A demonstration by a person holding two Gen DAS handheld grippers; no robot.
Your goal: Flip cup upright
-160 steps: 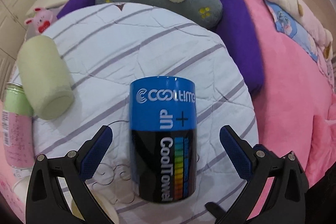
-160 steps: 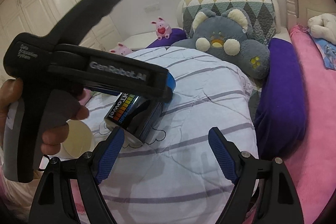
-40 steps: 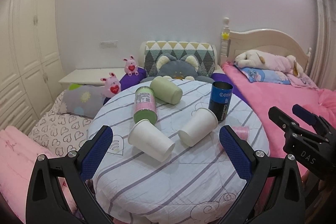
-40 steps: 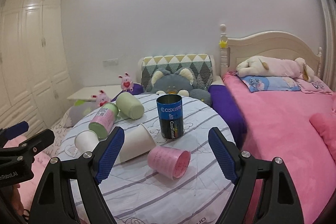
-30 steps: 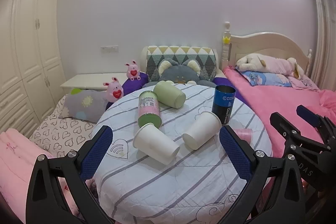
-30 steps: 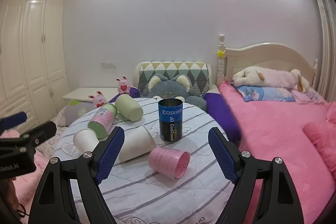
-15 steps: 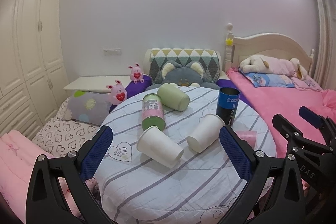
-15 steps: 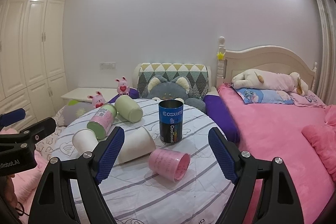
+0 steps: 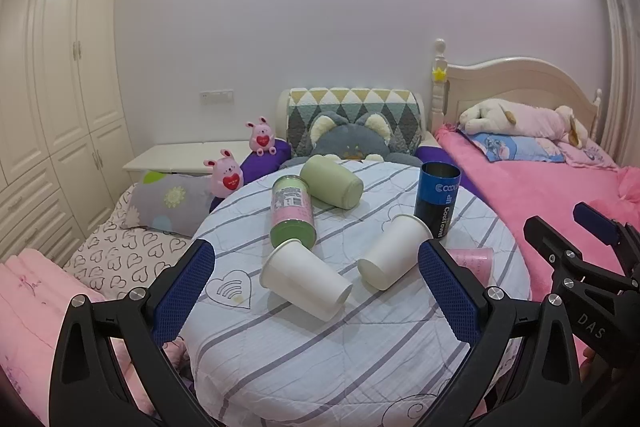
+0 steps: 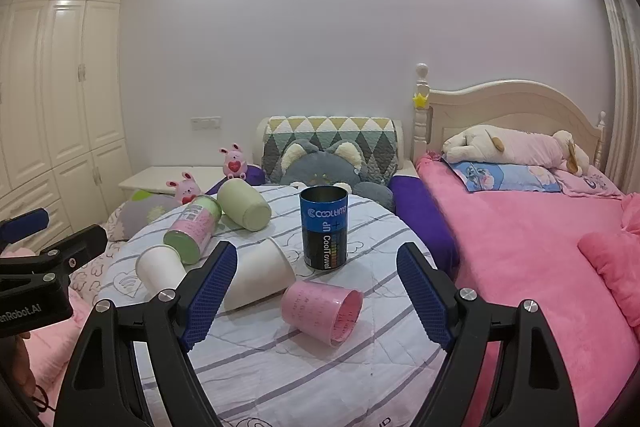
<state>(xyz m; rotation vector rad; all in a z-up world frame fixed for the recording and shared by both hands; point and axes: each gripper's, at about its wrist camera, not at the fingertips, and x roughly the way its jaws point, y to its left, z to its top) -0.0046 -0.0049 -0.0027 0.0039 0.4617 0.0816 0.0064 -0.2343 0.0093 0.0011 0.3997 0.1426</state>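
Note:
A blue and black Cooltime cup (image 9: 437, 197) (image 10: 323, 227) stands upright, mouth up, on the round striped table (image 9: 320, 347) (image 10: 280, 367). Lying on their sides are two white paper cups (image 9: 304, 277) (image 9: 394, 257), a pink cup (image 10: 320, 311), a pink and green can (image 9: 291, 211) and a pale green cup (image 9: 332, 181). My left gripper (image 9: 316, 291) is open and empty, held back from the table's near edge. My right gripper (image 10: 318, 291) is open and empty, also well back from the cups.
A grey plush cushion (image 10: 320, 163) and purple pillows (image 10: 420, 219) lie behind the table. A pink bed (image 10: 540, 247) is at the right. White wardrobes (image 9: 48, 87) line the left wall. Pink bedding (image 9: 24, 299) lies at the lower left.
Both grippers have drawn back from the table and steadied; the view shifts only slightly in the last second. The blue cup, lying in my left gripper five seconds ago, now stands upright and free.

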